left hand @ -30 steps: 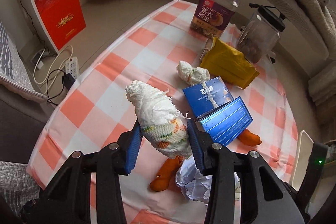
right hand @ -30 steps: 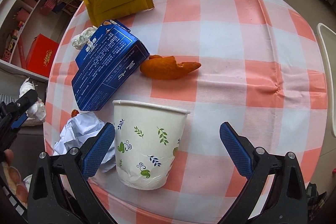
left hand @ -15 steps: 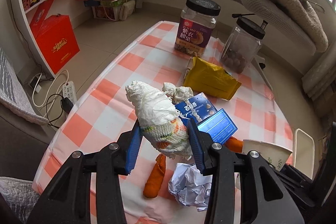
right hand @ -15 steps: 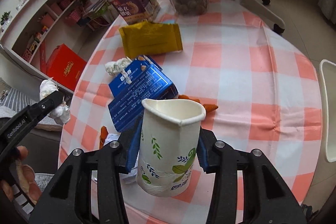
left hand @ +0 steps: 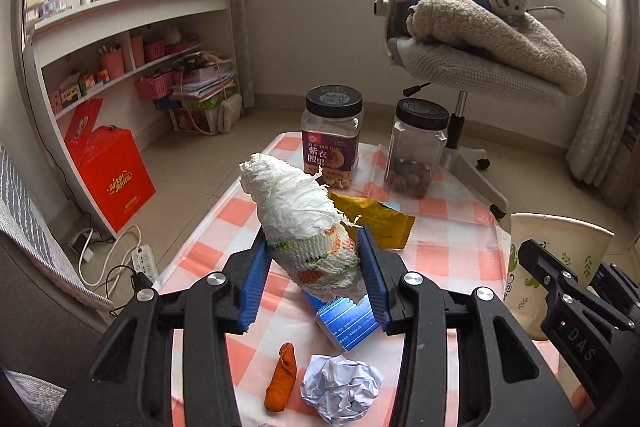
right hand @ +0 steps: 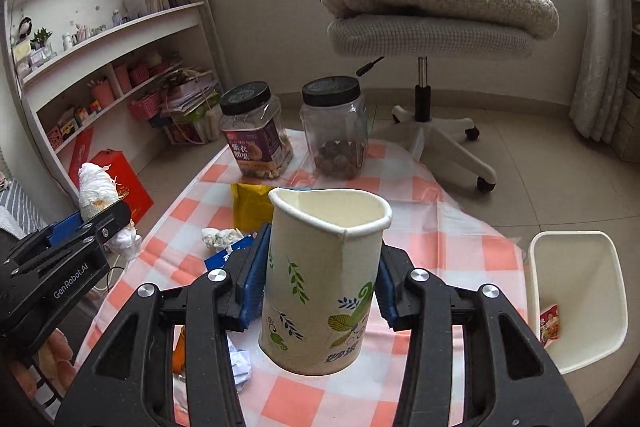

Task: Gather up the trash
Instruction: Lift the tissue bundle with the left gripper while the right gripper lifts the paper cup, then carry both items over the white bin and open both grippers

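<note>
The paper cup (right hand: 324, 279) is sitting squeezed between the blue pads of the right gripper (right hand: 318, 281), lifted clear of the checked table (right hand: 460, 239); its rim is buckling into a pinched point, which suggests thin, light card that crushes easily, so a gentle hold at mid-wall looks safer than more pressure. The left gripper (left hand: 312, 269) is clamping a wad of tissue (left hand: 304, 223), stained orange at its lower half, also off the table; it seems soft and nearly weightless, likely to shed shreds, and is being held around its thicker bottom part. Both loads are hanging above the near edge of the table.

Below them, still lying near that edge, are a crumpled white paper ball (left hand: 340, 391), an orange peel (left hand: 282, 383) and a blue carton (left hand: 346, 319). Further in, a smaller tissue wad (right hand: 220, 237) and a yellow packet (left hand: 376, 219) are resting, with two black-lidded jars (right hand: 334, 131) at the far edge. A white bin (right hand: 576, 299) is standing on the floor just beside the table's right edge, a wrapper already inside, and looks like the destination for both.
</note>
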`<state>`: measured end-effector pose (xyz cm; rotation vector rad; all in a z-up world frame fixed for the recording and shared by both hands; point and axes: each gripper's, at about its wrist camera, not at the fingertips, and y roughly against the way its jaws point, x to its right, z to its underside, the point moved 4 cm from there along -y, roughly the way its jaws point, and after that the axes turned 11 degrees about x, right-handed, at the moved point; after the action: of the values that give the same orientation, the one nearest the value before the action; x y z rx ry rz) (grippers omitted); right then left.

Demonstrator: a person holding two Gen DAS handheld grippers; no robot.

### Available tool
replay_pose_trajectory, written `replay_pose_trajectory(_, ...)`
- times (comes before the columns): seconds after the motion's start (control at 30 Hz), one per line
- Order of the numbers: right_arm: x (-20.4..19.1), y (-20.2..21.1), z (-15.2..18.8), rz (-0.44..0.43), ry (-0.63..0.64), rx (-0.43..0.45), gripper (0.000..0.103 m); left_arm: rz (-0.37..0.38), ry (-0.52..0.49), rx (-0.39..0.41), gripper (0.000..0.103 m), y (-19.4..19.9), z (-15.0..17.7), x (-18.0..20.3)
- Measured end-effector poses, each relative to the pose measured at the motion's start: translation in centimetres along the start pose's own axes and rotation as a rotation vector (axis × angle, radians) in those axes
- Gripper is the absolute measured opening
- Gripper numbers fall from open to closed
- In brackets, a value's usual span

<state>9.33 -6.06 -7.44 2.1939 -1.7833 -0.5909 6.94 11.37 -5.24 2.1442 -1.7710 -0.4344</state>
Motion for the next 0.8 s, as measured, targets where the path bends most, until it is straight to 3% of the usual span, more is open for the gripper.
replay_pose_trajectory(0.53,3.8,3.2,-1.5,0.108,0.044,0.107,0.044,0.092,-0.053,0.041,0.044,1.1,-0.4,6.1)
replay_pose_trajectory(0.8,7.9,4.9,-2.0,0.176,0.012,0.128,0.044,0.145,-0.079,0.045,0.044,1.5,-0.3,10.0)
